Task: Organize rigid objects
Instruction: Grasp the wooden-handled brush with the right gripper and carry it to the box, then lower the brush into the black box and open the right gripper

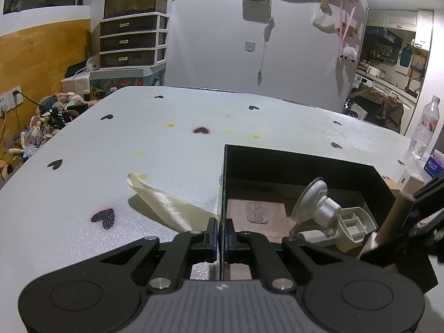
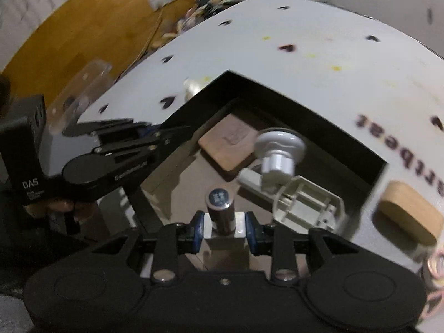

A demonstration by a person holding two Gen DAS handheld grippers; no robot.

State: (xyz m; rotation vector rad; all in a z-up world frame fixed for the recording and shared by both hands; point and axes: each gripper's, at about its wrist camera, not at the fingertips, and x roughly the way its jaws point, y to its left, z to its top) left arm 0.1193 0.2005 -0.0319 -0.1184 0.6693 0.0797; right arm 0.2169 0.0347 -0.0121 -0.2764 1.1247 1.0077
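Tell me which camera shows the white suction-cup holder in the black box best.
The right wrist view: the white plastic suction-cup holder lies whole in the open black box, seen from above, cup, knob and cradle clear. The left wrist view shows it side-on, the cradle's lower edge hidden by the left tongs.

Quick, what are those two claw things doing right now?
Left gripper: shut on the wall of the black box.
Right gripper: shut on a metal cylinder over the box.
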